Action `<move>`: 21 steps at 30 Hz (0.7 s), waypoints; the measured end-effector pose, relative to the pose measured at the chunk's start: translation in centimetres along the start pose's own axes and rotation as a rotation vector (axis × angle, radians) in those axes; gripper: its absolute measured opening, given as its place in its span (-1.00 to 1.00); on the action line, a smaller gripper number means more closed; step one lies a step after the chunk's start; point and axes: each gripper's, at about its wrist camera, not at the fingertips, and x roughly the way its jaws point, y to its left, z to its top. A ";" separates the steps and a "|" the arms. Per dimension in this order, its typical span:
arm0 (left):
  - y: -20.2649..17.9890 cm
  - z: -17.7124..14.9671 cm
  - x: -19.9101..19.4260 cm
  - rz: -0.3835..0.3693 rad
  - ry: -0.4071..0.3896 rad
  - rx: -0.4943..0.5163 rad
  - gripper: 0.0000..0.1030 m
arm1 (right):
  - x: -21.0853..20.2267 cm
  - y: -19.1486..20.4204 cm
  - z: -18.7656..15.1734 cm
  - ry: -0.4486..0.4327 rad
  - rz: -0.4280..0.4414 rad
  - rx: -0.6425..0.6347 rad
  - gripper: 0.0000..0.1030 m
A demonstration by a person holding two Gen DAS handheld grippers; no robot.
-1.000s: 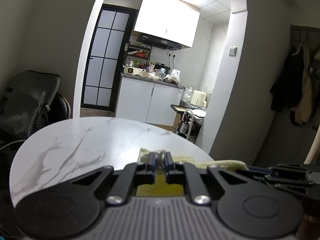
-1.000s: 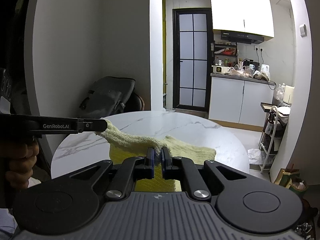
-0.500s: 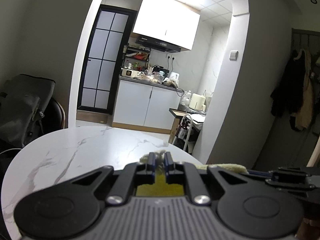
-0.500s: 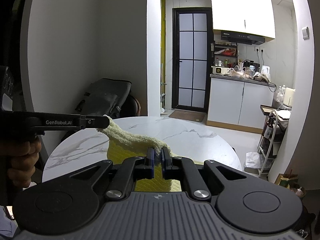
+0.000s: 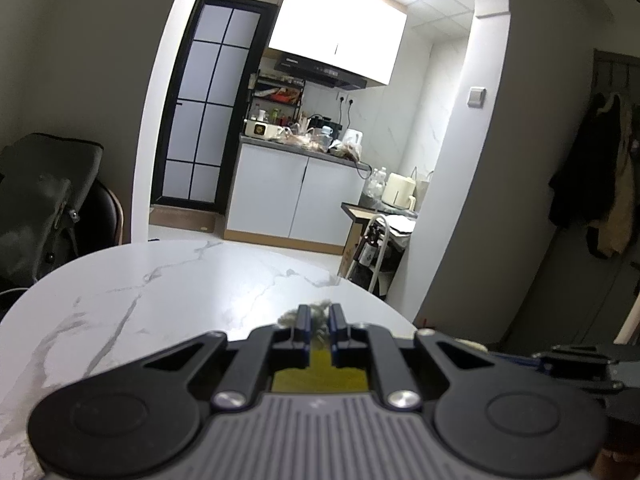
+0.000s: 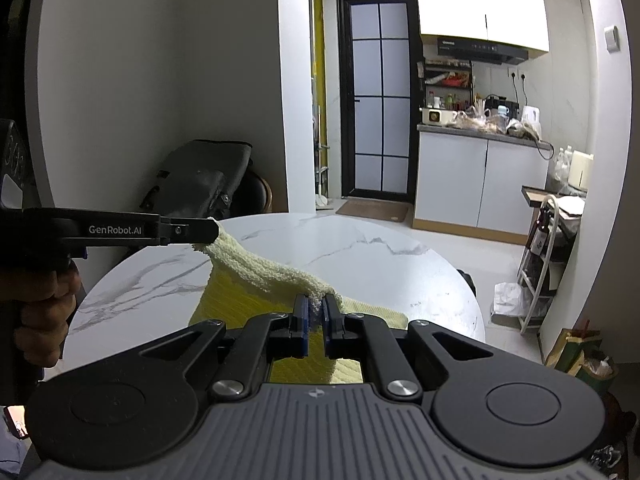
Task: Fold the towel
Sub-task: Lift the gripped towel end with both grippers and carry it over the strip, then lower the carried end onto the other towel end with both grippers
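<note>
Left gripper (image 5: pixel 319 318): I see it pinching the towel (image 6: pixel 256 268).
Right gripper (image 6: pixel 315 310): pinching towel too.
Right view only: towel's span above the table (image 6: pixel 360 240).

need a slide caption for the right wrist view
Both grippers, right gripper and left gripper, pinch the yellow towel and hold it above the marble table.

Showing as nubbly yellow terry cloth, the towel (image 6: pixel 256 268), looped and rough along its pale hem. Gleaming smooth and glossy, the white grey-veined marble surface (image 6: pixel 360 240). Looking like matt black plastic, the right tongs (image 6: pixel 315 312) and left tongs (image 5: pixel 318 322), with bright metal screws lower centre.
</note>
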 end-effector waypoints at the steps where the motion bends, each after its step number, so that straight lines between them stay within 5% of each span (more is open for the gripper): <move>1: 0.0 0.0 0.2 0.000 0.004 -0.001 -0.82 | 0.2 -0.1 -0.1 0.004 -0.001 0.004 -0.85; 21: 0.6 1.2 3.1 0.022 0.043 -0.004 -0.82 | 2.7 -2.7 1.4 0.024 0.030 0.046 -0.85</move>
